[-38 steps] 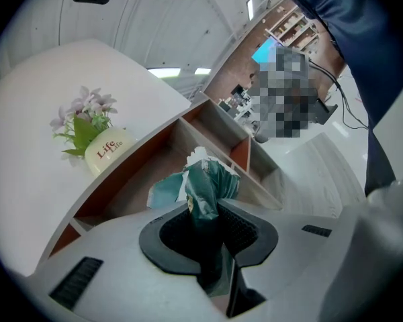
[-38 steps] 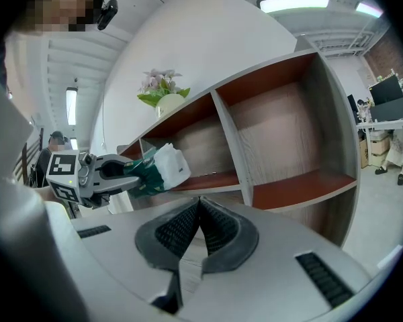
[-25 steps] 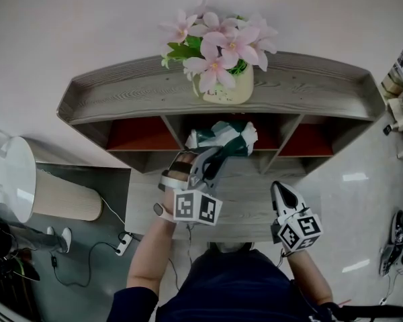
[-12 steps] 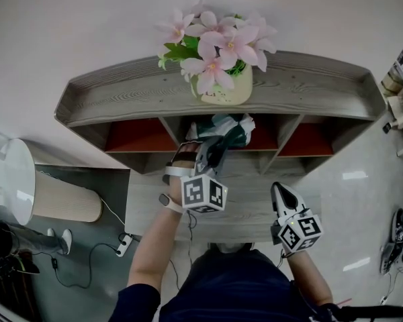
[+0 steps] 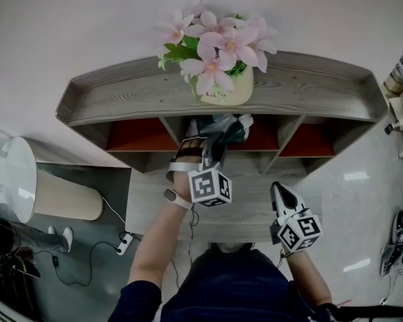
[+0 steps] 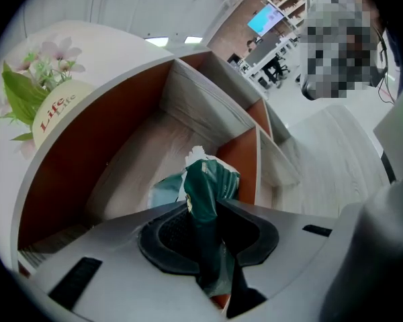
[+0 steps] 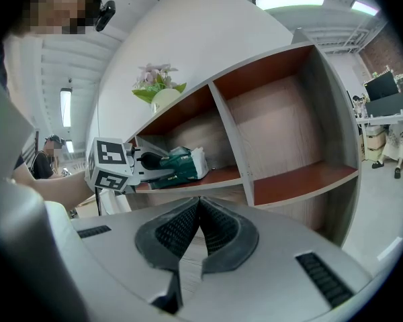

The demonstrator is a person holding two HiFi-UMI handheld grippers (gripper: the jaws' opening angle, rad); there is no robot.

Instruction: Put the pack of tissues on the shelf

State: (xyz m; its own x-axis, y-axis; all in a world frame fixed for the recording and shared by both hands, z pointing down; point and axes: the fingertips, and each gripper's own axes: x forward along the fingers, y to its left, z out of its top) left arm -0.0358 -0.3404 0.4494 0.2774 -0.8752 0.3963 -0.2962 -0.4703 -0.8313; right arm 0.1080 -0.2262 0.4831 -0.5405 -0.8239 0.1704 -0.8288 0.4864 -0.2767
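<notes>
Tissue pack (image 6: 211, 180) between left gripper (image 6: 205, 210) jaws

Dim pics; ceiling light (image 7: 289, 2) glares; heavy fisheye w/ dark corners, foreground soft.

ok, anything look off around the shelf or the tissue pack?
Only the pack of tissues: the left tongs pinch its green wrapper at one end, so it looks crumpled there, in the middle compartment of the shelf. The flower pot on top stands upright; nothing is spilled.
</notes>
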